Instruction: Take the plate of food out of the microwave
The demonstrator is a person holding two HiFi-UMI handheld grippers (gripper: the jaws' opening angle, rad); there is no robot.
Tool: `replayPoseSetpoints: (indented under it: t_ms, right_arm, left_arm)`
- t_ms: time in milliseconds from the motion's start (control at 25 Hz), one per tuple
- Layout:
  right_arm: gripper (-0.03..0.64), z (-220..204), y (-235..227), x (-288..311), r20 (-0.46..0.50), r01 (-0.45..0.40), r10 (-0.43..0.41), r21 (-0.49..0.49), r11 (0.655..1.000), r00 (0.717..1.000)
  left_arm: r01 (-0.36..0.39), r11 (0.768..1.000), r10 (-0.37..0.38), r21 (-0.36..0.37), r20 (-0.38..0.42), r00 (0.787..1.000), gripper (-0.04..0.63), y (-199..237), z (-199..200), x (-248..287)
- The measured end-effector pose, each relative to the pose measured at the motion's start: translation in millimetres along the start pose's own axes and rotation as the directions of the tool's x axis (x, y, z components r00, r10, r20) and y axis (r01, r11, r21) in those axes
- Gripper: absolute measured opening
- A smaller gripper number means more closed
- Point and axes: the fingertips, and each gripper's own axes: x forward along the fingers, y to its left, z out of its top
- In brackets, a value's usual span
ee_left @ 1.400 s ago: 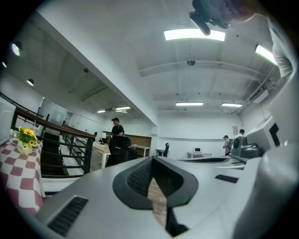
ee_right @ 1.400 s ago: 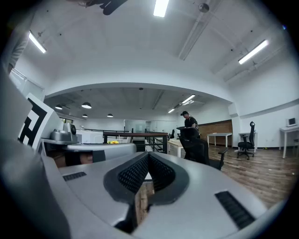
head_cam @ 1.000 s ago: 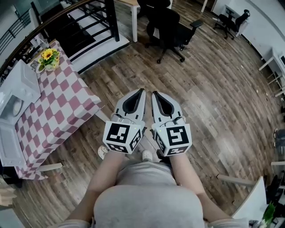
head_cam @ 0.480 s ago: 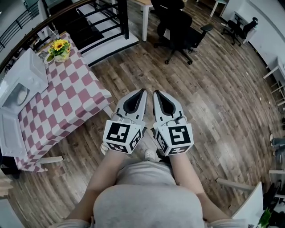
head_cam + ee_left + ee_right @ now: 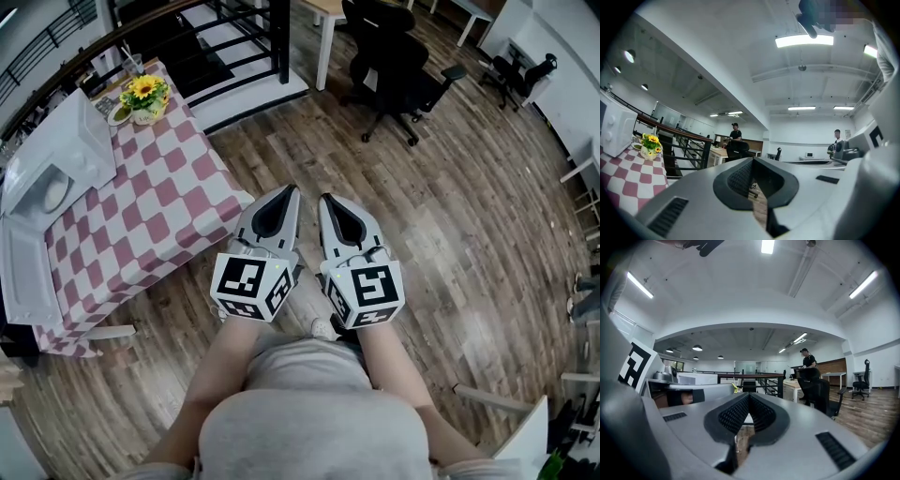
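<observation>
Pink-and-white checked tablecloth (image 5: 141, 216), white microwave (image 5: 66, 150), yellow flowers (image 5: 143, 88).

Sunflowers (image 5: 143, 89) on checked tablecloth (image 5: 159, 208); black office chair (image 5: 389, 56) on wooden floor (image 5: 450, 234)

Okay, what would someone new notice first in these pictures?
Most likely the left gripper and right gripper, grey, side by side at the centre of the head view, both shut and empty over the wood floor. Next, the pink-checked table at the left, with a white microwave and a pot of sunflowers on it.

Checked cloth tablecloth (image 5: 141, 220), glossy wooden floor (image 5: 450, 216), smooth microwave (image 5: 75, 145).
</observation>
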Motion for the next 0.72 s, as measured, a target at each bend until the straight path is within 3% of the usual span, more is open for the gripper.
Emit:
replayPoseSetpoints:
  t_ms: [720]
  right_arm:
    - [0.025, 7.5, 59.9, 85.1, 0.009, -0.101, 0.101, 0.006, 0.995, 0.995]
  left_arm:
    - [-0.070, 0.997, 0.070, 0.022, -0.008, 0.997, 0.002, 89.5, 14.7, -12.7]
